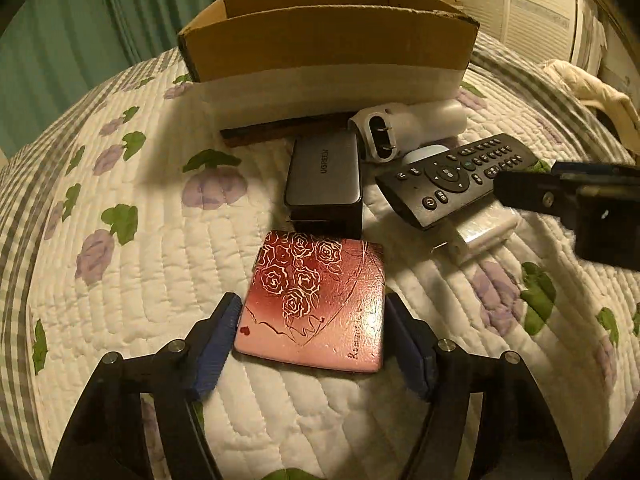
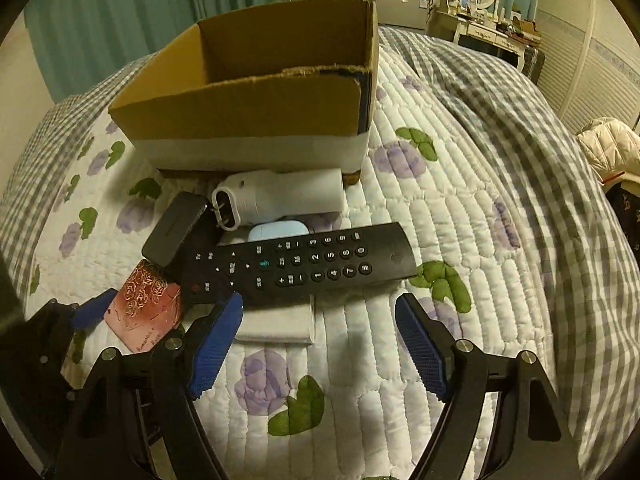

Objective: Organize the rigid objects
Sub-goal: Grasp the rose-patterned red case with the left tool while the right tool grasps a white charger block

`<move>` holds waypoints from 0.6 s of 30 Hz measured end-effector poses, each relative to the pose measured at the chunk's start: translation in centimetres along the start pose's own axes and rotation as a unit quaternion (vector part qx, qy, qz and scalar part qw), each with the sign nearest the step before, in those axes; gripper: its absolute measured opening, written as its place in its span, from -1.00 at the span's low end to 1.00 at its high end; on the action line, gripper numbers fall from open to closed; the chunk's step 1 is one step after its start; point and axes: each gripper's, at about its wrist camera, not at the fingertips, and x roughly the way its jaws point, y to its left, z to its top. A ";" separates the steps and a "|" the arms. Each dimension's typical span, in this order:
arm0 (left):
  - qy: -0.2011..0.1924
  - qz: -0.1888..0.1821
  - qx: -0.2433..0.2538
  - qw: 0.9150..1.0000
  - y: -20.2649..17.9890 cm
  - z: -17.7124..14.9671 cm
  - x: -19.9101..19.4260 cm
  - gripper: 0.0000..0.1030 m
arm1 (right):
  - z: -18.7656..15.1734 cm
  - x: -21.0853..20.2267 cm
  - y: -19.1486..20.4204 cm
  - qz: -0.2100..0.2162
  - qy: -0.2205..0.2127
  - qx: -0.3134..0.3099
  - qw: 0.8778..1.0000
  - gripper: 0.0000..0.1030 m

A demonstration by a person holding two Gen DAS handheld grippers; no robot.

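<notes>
Left wrist view. Landmark: cardboard box, open-topped, standing on a quilted floral bedspread; its inside could not be seen from this angle.
- Grey charger block, lettered "UGREEN", lay just in front of the box.
- White plug-in device with two metal prongs lay against the box's front right corner.
- Black remote control, with numbered and arrow keys, lay in front of the box to the right, resting over a white adapter.
- Pink case, embossed with roses and a script word too small to read, lay farther in front of the box, beyond the charger.
- Left gripper: jaws spread, one blue pad at each side of the pink case, right pad at its edge; contact uncertain.

Right wrist view. The same box showed a bare cardboard interior as far as visible.
- White device lay touching the box front; a pale blue case sat between it and the remote.
- Charger and pink case lay in front of the box to the left.
- Right gripper: jaws wide apart, holding nothing, near the remote and adapter.
</notes>
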 end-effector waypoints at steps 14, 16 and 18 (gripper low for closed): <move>-0.020 0.020 -0.044 0.999 2.5 1.8 -2.8 0.40 | -0.9 2.7 2.8 0.017 0.025 -0.044 0.999 0.52; -0.020 0.019 -0.046 0.999 2.7 1.9 -2.7 0.40 | -0.7 3.2 2.7 0.022 0.025 -0.034 0.999 0.52; -0.019 0.018 -0.047 0.999 2.8 1.9 -2.6 0.40 | -0.5 3.8 2.8 0.030 0.030 -0.028 0.999 0.31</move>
